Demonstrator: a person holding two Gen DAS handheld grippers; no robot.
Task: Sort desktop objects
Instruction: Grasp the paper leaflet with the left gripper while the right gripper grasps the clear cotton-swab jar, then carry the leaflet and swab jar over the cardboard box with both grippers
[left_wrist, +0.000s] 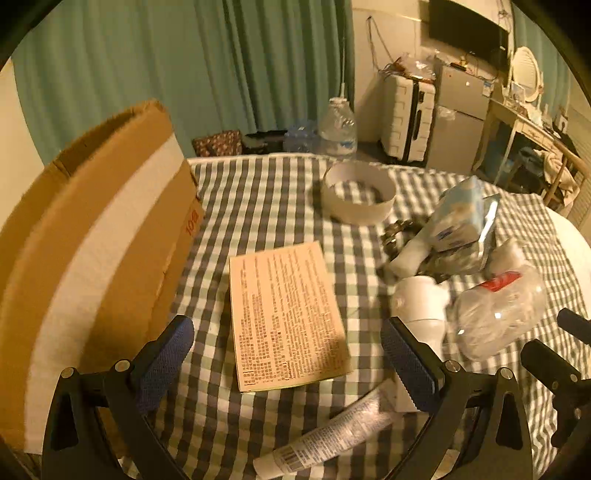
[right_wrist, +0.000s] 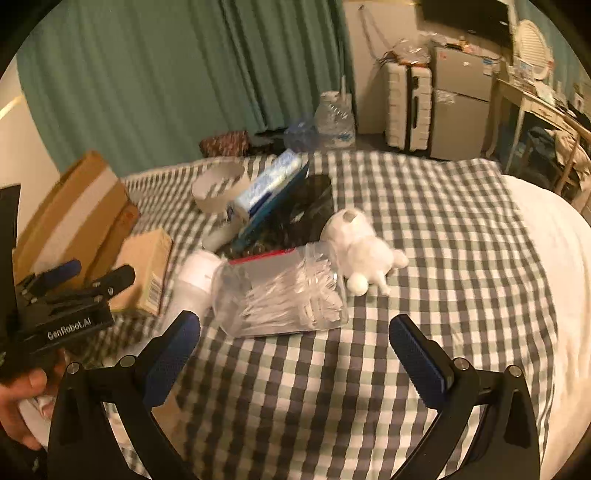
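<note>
Checked cloth (right_wrist: 424, 229) over white bedding, teal curtains (left_wrist: 207, 70) behind (fridge, suitcase beyond), both claws wide, empty.

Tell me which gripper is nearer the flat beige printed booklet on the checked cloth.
Left. The left gripper hangs open right over the flat beige printed booklet, fingers either side. The right gripper is open further right, facing the clear plastic bag.

Teal curtains (left_wrist: 221, 66) hang behind the checked cloth (right_wrist: 424, 258) — a white suitcase (left_wrist: 406, 118), small grey fridge (left_wrist: 458, 122) and cluttered desk (left_wrist: 532, 125) stand right, in warm dim light.
</note>
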